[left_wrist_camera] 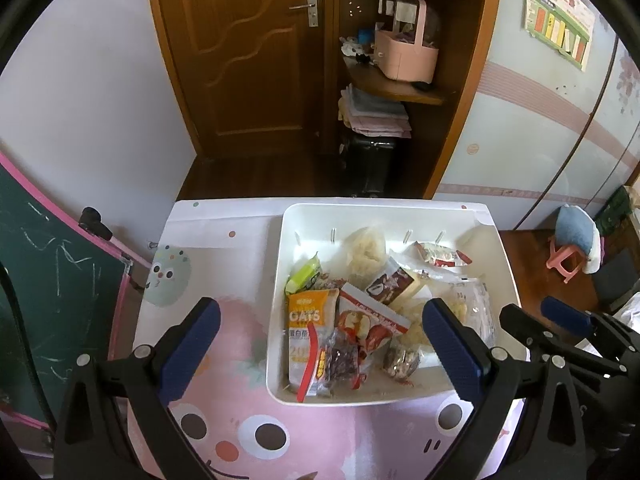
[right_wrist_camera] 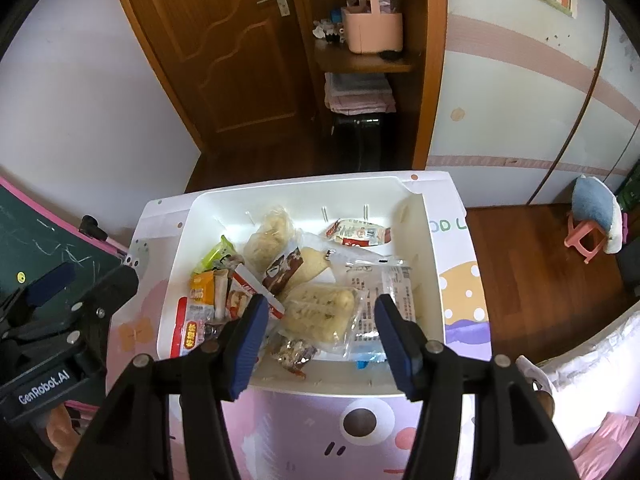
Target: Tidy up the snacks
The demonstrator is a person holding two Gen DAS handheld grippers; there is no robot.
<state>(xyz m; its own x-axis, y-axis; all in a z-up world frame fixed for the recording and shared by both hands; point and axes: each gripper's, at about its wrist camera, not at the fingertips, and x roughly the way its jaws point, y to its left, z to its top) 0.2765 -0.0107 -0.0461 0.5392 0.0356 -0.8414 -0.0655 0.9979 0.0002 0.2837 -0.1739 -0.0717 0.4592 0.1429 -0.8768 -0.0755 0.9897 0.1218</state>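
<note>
Two claws hang with fingers spread wide and nothing between them: the left claw (left_wrist_camera: 320, 344) and the right claw (right_wrist_camera: 320, 336), each just above the near end of the white bin (left_wrist_camera: 276, 320) on the table (left_wrist_camera: 224, 240). Beyond the left claw's fingertips lie the orange oats packet (left_wrist_camera: 306, 320) and a red-and-white pouch (left_wrist_camera: 372, 320); beyond the right claw's, a clear pack of pale pastries (right_wrist_camera: 320, 312). Farther off, against the bin's far wall, lie a green packet (left_wrist_camera: 304, 276) and a red-labelled packet (right_wrist_camera: 358, 232).
</note>
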